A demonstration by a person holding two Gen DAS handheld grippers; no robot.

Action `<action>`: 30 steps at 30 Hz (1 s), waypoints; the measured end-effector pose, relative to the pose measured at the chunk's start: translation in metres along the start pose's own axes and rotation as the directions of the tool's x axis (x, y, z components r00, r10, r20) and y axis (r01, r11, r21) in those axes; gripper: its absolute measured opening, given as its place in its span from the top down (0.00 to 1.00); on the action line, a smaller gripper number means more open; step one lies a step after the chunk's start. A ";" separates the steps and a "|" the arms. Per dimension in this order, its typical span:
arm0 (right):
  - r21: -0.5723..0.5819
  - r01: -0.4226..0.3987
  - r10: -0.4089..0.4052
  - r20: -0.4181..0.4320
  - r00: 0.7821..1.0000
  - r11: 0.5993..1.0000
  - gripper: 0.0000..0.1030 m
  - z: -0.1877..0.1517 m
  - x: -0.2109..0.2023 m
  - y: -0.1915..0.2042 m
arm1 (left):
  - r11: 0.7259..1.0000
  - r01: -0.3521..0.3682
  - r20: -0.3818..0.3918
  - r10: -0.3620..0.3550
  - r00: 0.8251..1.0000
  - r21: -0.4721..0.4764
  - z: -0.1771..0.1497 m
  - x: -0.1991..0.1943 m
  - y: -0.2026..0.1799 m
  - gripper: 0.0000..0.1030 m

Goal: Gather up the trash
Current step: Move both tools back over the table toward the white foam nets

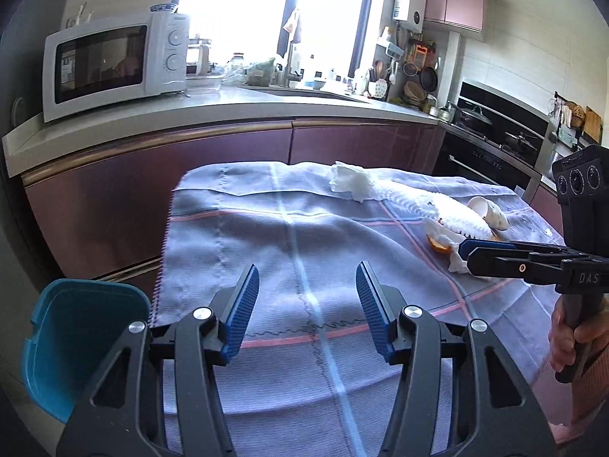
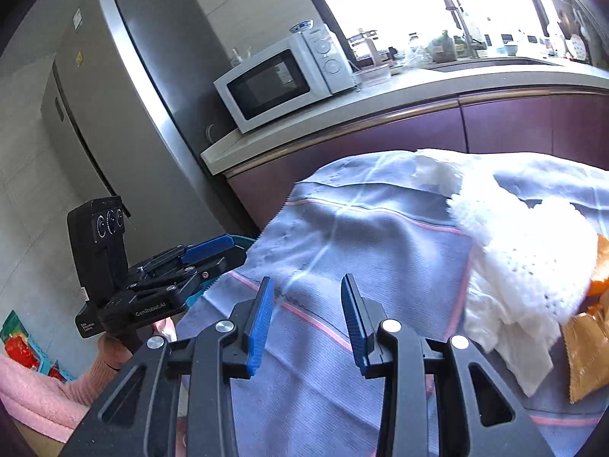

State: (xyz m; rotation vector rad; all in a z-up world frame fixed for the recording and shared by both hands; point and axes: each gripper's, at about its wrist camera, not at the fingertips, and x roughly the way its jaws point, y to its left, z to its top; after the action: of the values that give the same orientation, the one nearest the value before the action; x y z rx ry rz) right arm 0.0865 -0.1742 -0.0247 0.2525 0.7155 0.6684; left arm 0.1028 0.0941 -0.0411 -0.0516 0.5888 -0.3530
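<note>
My left gripper (image 1: 307, 306) is open and empty over the near part of a table covered with a blue-grey checked cloth (image 1: 266, 236). My right gripper (image 2: 307, 321) is open and empty over the same cloth (image 2: 361, 236); it also shows from the side in the left wrist view (image 1: 466, 253). Trash lies at the cloth's far right: a crumpled white tissue (image 1: 350, 181), a white lacy paper (image 1: 456, 215), an eggshell (image 1: 489, 211), orange peel (image 1: 437, 243). In the right wrist view the white paper (image 2: 525, 251), a tissue (image 2: 506, 346) and an orange wrapper (image 2: 586, 358) lie right of my fingers.
A teal bin (image 1: 76, 339) stands at the table's left edge. Behind the table runs a purple kitchen counter (image 1: 228, 141) with a white microwave (image 1: 114, 64), a sink and a stove (image 1: 495, 129). A grey fridge (image 2: 125, 114) stands at the left. The left gripper shows side-on (image 2: 205, 251).
</note>
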 end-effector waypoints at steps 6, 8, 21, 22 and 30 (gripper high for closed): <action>0.095 0.074 -0.078 0.035 0.996 0.993 0.66 -0.014 -0.031 -0.039 | 0.997 0.066 -0.027 -0.065 0.998 0.038 0.001 0.017 -0.031 0.49; 0.122 0.091 -0.098 0.048 0.994 0.988 0.66 -0.018 -0.040 -0.049 | 0.995 0.084 -0.034 -0.083 0.996 0.050 0.003 0.022 -0.040 0.49; 0.226 0.141 -0.168 0.104 0.980 0.964 0.55 -0.017 -0.059 -0.096 | 0.981 0.153 -0.047 -0.149 0.988 0.116 0.036 0.068 -0.092 0.48; 0.234 0.143 -0.171 0.104 0.980 0.962 0.55 -0.016 -0.058 -0.098 | 0.981 0.153 -0.046 -0.148 0.988 0.118 0.039 0.072 -0.094 0.48; 0.287 0.122 -0.158 0.105 0.982 0.950 0.48 -0.008 -0.052 -0.115 | 0.980 0.165 -0.074 -0.158 0.985 0.110 0.058 0.102 -0.108 0.46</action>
State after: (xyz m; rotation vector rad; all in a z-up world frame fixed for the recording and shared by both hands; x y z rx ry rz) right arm 0.1062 -0.2957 -0.0529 0.4956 0.6980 0.4098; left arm 0.1804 -0.0450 -0.0313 0.0233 0.6289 -0.5478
